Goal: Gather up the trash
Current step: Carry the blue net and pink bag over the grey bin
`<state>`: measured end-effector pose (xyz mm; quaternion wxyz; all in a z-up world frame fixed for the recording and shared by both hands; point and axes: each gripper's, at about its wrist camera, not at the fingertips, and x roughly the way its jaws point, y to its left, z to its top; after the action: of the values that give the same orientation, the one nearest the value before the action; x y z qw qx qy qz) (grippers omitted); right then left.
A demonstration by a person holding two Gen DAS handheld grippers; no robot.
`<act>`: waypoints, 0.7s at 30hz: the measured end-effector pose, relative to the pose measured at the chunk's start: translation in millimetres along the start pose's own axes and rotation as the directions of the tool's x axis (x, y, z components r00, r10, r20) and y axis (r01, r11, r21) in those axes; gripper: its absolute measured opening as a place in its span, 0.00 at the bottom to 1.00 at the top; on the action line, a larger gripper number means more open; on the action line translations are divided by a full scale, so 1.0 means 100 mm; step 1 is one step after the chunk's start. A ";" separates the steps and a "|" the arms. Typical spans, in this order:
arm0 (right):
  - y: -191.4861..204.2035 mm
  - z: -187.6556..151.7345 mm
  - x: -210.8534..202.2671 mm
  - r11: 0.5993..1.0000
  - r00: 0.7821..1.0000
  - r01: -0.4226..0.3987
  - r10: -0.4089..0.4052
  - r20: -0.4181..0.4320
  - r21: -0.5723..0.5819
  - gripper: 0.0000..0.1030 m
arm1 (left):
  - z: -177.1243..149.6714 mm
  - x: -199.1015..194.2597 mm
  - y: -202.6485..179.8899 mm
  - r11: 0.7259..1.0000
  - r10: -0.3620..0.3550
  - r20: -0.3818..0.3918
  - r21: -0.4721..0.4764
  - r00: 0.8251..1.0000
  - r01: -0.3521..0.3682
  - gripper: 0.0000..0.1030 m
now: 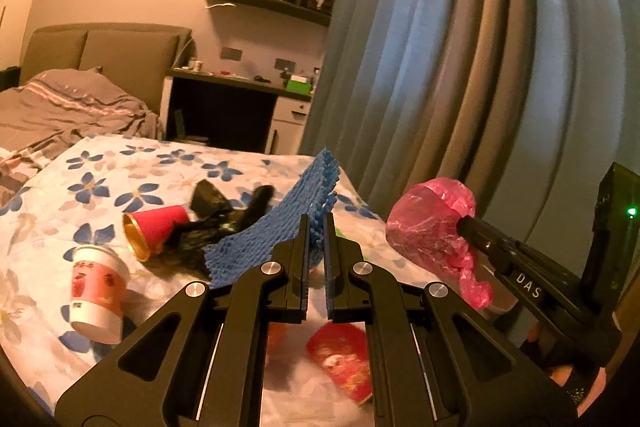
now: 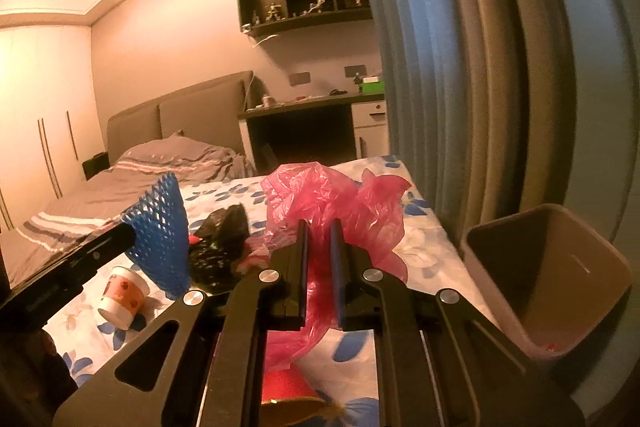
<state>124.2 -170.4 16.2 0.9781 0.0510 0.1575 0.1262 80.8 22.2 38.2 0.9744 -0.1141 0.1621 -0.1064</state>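
Blue foam netting [image 1: 280, 227] pinched between the left gripper [image 1: 318, 247] fingers, lifted clear of the flowered bedspread [image 1: 100, 163]; the mesh fans up and out beyond the fingertips. From the right wrist view the same netting [image 2: 160, 227] shows as a cone at the tip of the left gripper [image 2: 124, 233].

Pink plastic bag [image 2: 340, 211] clamped in the right gripper [image 2: 319, 247], jaws nearly closed on the film; crumpled folds billow ahead of the fingers and a tail hangs below them. In the left wrist view the bag [image 1: 432, 223] balloons at the tip of the right gripper [image 1: 464, 223], raised above the bed.

On the bedspread ahead of the left fingers: a crumpled black bag [image 1: 216, 219], just left of it a red cup with gold lining [image 1: 156, 231] on its side, nearer left a white cup with red print [image 1: 96, 291] tipped over. A red printed packet [image 1: 344, 359] lies beneath the left fingers.

Right of the right fingers, beside the bed: a brown bin [image 2: 560, 279], open top tilted toward the camera, small red scrap inside. Grey-blue curtain [image 2: 480, 67] hangs behind it.
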 end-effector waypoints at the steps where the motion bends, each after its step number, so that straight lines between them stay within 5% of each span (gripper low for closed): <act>1: -0.04 0.00 -0.02 1.000 1.000 0.008 -0.008 0.004 0.006 0.11 | 0.00 0.01 -0.04 1.000 -0.007 -0.002 0.004 1.000 0.007 0.05; 21: -0.86 -0.08 -0.45 0.979 0.980 0.181 -0.188 0.072 0.089 0.11 | -0.01 0.54 -1.13 0.971 -0.208 -0.050 0.113 0.977 0.212 0.05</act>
<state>99.9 -264.5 9.6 0.9882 0.0814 0.1273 0.0262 111.3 -98.7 50.2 0.9594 -0.0708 0.1610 -0.2204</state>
